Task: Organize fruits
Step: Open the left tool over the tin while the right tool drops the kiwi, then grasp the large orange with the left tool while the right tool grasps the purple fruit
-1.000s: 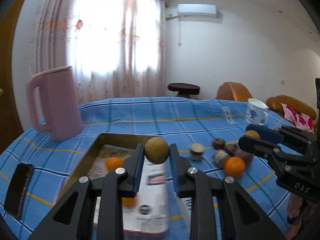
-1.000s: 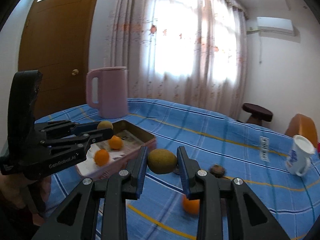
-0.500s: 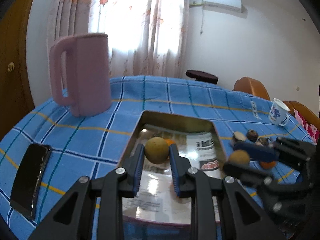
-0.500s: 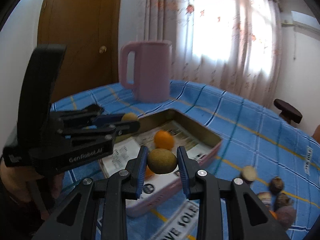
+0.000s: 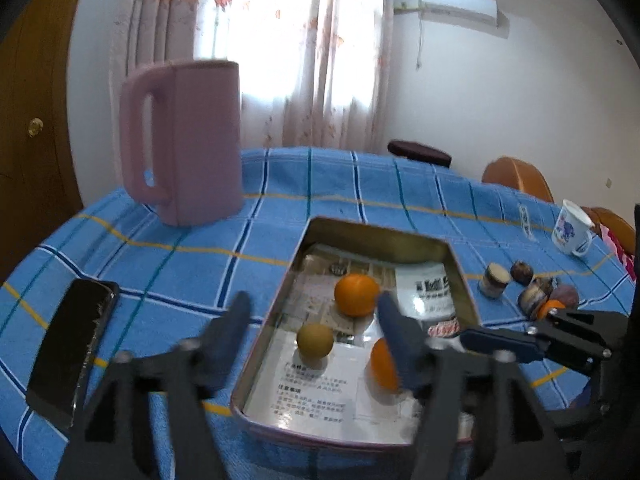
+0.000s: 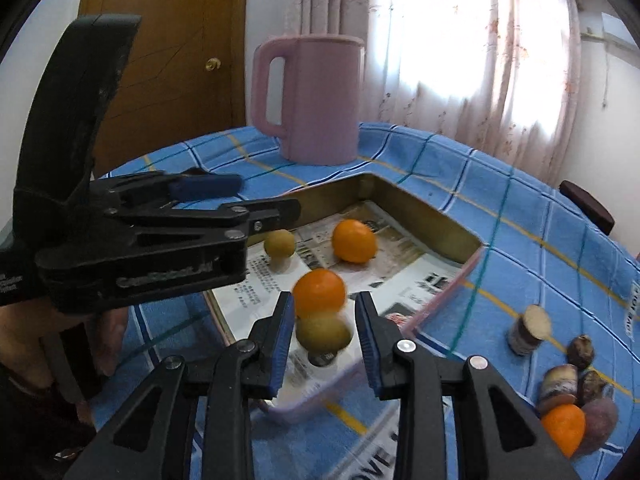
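Note:
A metal tray point(image 5: 376, 229) point(image 6: 416, 204) lined with paper stands on the blue checked tablecloth. In it lie two oranges point(image 5: 356, 294) point(image 5: 383, 364) and a yellow-green fruit point(image 5: 315, 340) point(image 6: 280, 243). My left gripper point(image 5: 314, 316) is open above the tray, the yellow-green fruit lying free below it. My right gripper point(image 6: 325, 320) is open at the tray's near edge; a second yellow-green fruit point(image 6: 323, 332) sits blurred between its jaws, not touching them. The left gripper also shows in the right wrist view point(image 6: 236, 196).
A pink jug point(image 5: 188, 140) point(image 6: 316, 96) stands behind the tray. A phone point(image 5: 70, 352) lies at the left. Right of the tray are a small jar point(image 6: 526, 330), dark fruits point(image 6: 580, 352), an orange point(image 6: 562, 426) and a white mug point(image 5: 572, 232).
Both grippers opened and let go of their yellow-green fruits over the tray. The left one's fruit now lies in the tray; the right one's is dropping free between the jaws.

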Tool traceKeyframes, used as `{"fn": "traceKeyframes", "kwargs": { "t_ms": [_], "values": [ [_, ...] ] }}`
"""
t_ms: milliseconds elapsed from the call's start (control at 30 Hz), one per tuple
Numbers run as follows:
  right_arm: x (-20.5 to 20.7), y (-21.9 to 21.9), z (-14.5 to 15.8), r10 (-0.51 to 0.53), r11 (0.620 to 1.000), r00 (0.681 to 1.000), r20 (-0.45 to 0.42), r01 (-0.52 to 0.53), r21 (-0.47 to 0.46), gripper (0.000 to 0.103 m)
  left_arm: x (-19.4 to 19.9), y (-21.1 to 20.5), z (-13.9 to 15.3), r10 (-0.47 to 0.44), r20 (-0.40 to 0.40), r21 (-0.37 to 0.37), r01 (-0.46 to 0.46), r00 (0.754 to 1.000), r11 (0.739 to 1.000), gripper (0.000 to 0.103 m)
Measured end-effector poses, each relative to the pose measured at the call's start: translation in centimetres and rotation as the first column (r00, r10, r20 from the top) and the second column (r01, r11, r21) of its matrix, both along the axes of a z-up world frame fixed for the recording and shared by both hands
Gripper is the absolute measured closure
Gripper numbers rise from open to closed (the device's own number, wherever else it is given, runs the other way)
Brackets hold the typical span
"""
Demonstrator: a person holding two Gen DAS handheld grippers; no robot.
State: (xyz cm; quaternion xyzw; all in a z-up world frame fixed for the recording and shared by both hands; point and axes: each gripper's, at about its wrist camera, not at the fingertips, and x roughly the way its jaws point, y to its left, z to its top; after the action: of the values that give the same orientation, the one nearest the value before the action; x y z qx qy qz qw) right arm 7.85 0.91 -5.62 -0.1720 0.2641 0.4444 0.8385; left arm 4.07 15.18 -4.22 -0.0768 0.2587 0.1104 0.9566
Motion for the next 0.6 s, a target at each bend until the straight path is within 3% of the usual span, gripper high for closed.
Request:
{"fn": "traceKeyframes", "kwargs": {
  "t_ms": [167,300,433,600],
  "values": [
    [0.9,-6.6,2.2,-0.139,0.989,0.989,0.039,0.137,0.062,0.054,-0.2,-2.3,1.2,-0.045,0.034,0.016,0.045,0.998,0.999,0.024],
    [2.8,-12.6,2.7,-0.332,0.943,0.941,0.068,0.329,0.056,0.043,0.4,-6.1,1.9,-0.115,0.053,0.05,0.112,0.992,0.992,0.012],
    [5.8,-17.9,2.3,-0.495,0.865,0.869,-0.015,0.494,0.084,0.039,1.8,-10.0,2.0,-0.188,0.043,0.081,0.184,0.981,0.98,0.007],
    [8.5,-19.7,0.6,-0.53,0.84,0.84,-0.116,0.539,0.06,0.037,3.7,-13.9,1.3,-0.258,0.007,0.108,0.255,0.966,0.961,0.006]
  ]
}}
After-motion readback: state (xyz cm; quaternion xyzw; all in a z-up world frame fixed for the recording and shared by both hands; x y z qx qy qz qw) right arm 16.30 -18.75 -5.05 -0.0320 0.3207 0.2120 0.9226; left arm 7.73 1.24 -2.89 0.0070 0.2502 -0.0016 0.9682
